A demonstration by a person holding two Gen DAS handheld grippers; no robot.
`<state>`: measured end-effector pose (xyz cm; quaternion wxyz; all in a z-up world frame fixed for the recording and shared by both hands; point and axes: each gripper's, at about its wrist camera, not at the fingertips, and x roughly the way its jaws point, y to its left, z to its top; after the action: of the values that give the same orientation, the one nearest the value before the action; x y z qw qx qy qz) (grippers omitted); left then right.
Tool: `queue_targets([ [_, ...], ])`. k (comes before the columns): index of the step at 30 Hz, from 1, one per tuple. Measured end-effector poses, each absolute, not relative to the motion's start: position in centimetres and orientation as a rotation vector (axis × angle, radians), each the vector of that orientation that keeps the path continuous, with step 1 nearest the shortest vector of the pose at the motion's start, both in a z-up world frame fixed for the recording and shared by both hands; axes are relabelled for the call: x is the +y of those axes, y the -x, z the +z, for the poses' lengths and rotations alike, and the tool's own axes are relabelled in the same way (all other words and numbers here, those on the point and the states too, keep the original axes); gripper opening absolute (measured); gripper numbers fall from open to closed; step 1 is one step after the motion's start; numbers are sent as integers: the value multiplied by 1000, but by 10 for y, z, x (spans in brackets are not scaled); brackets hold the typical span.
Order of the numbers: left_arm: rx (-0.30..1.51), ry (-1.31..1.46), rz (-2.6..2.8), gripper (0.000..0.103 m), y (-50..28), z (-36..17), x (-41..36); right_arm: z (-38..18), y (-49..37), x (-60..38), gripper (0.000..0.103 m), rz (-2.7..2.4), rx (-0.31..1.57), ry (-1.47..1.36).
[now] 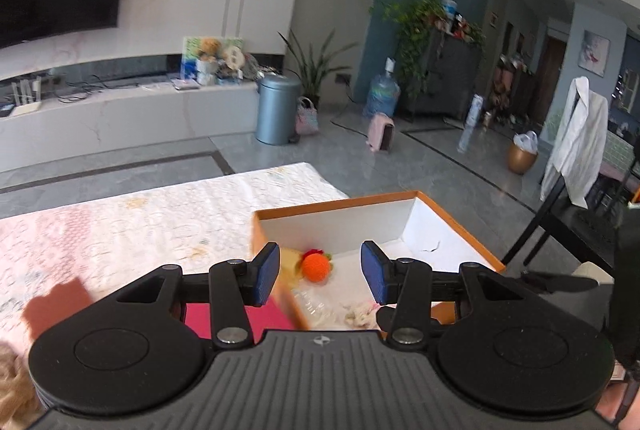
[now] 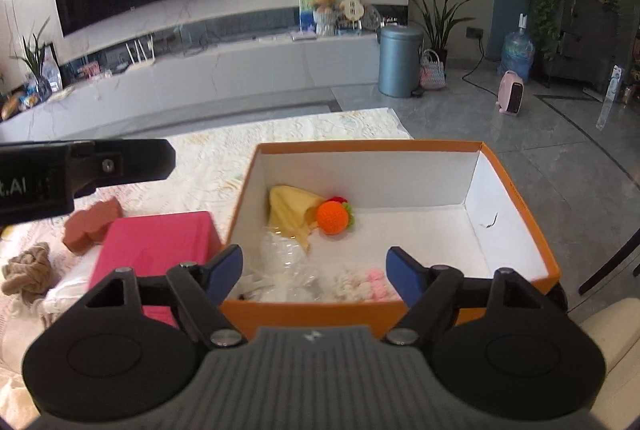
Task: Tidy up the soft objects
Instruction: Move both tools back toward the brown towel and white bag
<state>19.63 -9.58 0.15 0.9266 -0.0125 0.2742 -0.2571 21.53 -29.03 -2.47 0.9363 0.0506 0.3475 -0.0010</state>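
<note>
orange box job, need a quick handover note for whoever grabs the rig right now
Left tongs: open, nothing held, above the box's near left corner.
Right tongs: open, nothing held, over the box's near wall.
In the orange box: yellow cloth, orange knitted ball, clear plastic wrap, small white and pink fluffy bits.
Left to do, on the quilt left of the box: pink block, brown flower-shaped piece, beige knotted rope.
</note>
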Motion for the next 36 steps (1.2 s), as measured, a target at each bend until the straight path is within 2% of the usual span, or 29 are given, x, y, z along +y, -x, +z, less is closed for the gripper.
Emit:
queue_targets([
  [5,539,31,-449,54,-170,-7,-70,-30,-179,-266,78,31,651,-166],
  [10,595,51,-388,54,-151,-29,-36,-39,-152,-229,78,79,629,-150],
  [17,683,67,-262,53,-131,-59,19,-61,-142,-182,78,165,682,-106],
  [22,731,68,-220,49,-124,-81,46,-77,-147,-159,78,210,731,-77],
  [25,734,57,-209,47,-124,-86,53,-85,-151,-147,75,230,760,-60],
  [29,742,38,-183,38,-121,-96,68,-90,-160,-135,71,270,775,-40],
  [36,770,15,-134,37,-138,-100,100,-94,-177,-94,65,383,773,42],
])
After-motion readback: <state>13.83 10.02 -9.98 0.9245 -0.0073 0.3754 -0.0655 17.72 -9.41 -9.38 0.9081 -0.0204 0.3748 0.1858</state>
